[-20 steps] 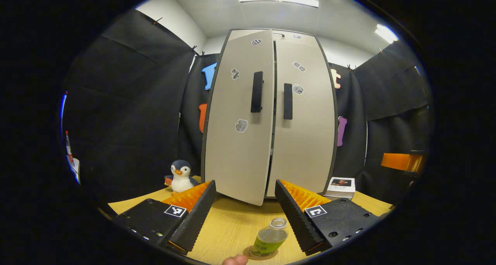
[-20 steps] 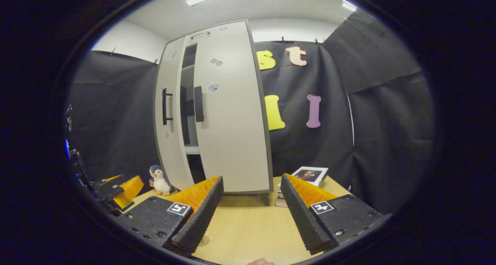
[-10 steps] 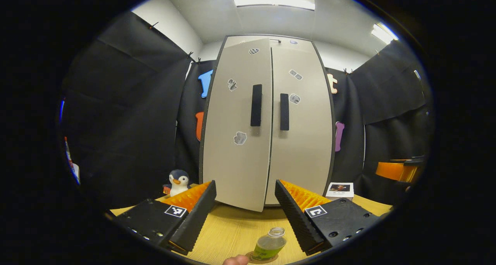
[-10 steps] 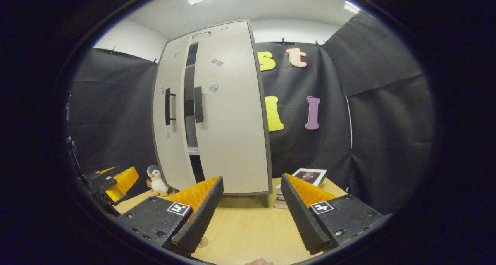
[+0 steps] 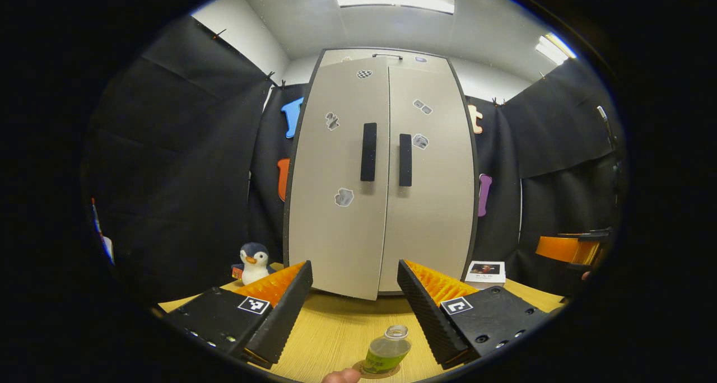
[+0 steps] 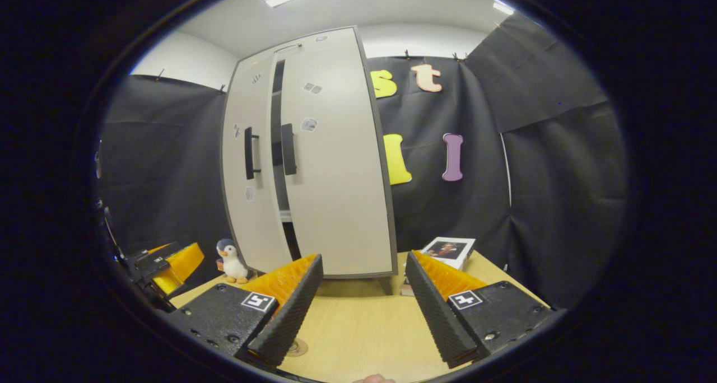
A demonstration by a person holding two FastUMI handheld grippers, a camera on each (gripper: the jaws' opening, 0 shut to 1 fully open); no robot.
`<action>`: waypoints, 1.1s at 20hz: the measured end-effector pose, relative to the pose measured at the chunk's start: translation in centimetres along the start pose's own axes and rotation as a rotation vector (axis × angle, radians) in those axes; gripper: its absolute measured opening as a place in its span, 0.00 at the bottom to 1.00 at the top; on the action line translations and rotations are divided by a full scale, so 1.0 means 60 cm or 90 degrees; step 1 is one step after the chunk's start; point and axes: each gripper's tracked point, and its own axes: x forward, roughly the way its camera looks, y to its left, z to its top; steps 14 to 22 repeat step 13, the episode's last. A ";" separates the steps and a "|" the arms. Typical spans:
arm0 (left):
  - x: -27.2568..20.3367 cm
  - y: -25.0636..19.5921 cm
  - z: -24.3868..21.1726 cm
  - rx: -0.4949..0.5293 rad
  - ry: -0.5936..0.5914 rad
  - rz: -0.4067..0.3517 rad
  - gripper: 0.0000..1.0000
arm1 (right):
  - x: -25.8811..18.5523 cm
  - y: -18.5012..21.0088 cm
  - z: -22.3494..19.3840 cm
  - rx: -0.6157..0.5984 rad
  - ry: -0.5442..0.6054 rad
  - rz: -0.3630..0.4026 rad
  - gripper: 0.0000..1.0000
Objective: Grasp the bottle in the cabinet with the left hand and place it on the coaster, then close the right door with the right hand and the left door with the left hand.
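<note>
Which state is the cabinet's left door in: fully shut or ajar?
Ajar: in the right gripper view a dark gap separates the left door from the right door.

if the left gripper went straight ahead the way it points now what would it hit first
Most likely the cabinet's left door, which stands slightly ajar; the open left gripper aims near its inner edge. The bottle sits lower, probably under that line.

The cabinet's left door [image 5: 336, 181] has swung nearer shut over the last second, its gap to the right door [image 5: 428, 181] narrower; the left tongs [image 5: 353, 307] drew back from it
</note>
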 end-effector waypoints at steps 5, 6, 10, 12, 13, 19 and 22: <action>0.001 0.003 -0.005 -0.009 0.003 0.003 0.95 | 0.005 0.010 -0.003 0.004 0.006 0.005 0.98; 0.000 0.003 -0.004 -0.009 0.002 0.003 0.94 | 0.006 0.011 -0.003 0.005 0.008 0.007 0.98; 0.006 0.002 -0.009 -0.007 0.009 -0.005 0.95 | 0.010 0.012 -0.009 0.002 0.014 0.005 0.98; 0.008 0.002 -0.010 -0.010 0.010 -0.006 0.95 | 0.012 0.012 -0.009 0.001 0.013 0.005 0.98; 0.010 0.001 -0.010 -0.012 0.011 -0.008 0.95 | 0.011 0.013 -0.009 0.000 0.012 0.005 0.98; 0.010 0.001 -0.010 -0.012 0.011 -0.008 0.95 | 0.011 0.013 -0.009 0.000 0.012 0.005 0.98; 0.010 0.001 -0.010 -0.012 0.011 -0.008 0.95 | 0.011 0.013 -0.009 0.000 0.012 0.005 0.98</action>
